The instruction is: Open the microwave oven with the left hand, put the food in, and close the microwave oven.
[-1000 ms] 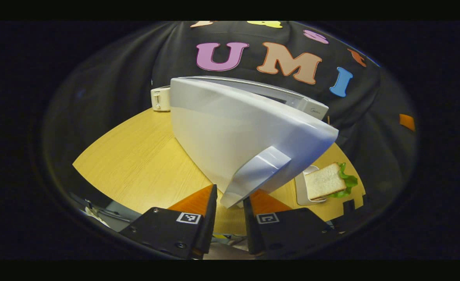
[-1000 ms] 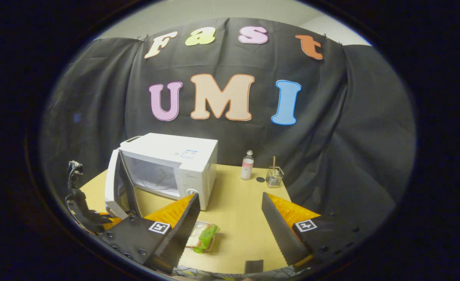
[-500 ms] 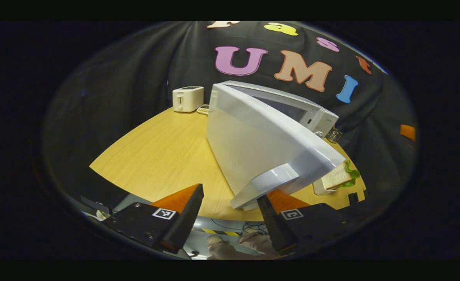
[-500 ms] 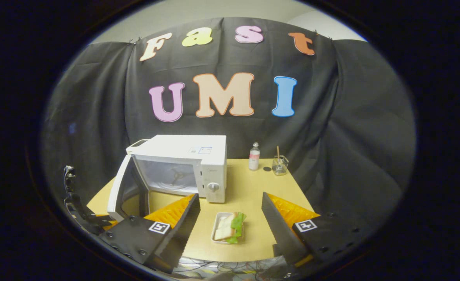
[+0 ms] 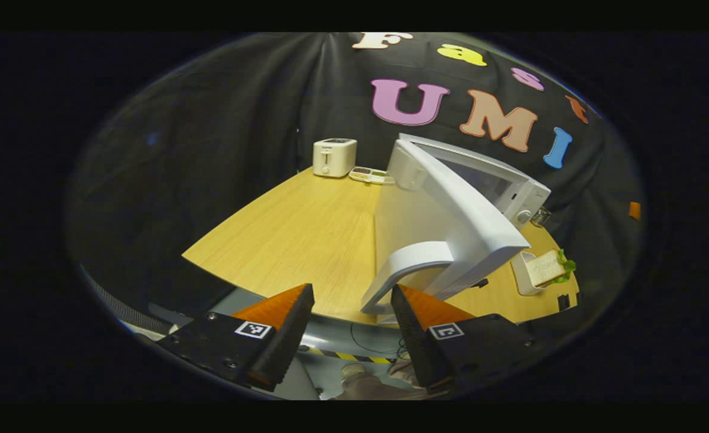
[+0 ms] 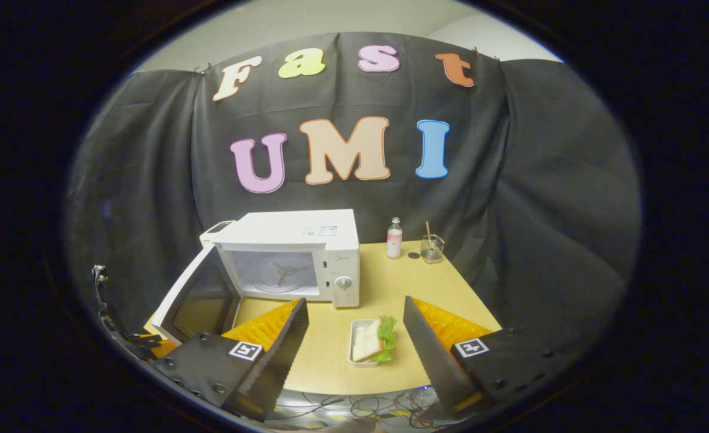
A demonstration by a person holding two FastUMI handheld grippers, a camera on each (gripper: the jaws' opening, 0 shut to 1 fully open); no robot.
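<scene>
The white, boxy microwave oven [image 6: 297,255] stands toward the back left of the pale wood-grain table [image 6: 384,288], its glossy door [image 5: 444,222] swung wide so the smooth cavity and its three-armed hub show. In front of it, near the table's front edge, a sandwich [image 6: 375,343] of white bread and ruffled green lettuce lies in a shallow rectangular white tray [image 6: 354,346]. The right gripper [image 6: 354,355] hovers above that tray, fingers spread apart and empty. The left gripper [image 5: 351,328] is released, its fingers parted with the door's curved handle [image 5: 402,267] just ahead of them. Farther off stand a cream toaster [image 5: 333,157], a small bottle [image 6: 394,239] and a clear glass [image 6: 431,249].
</scene>
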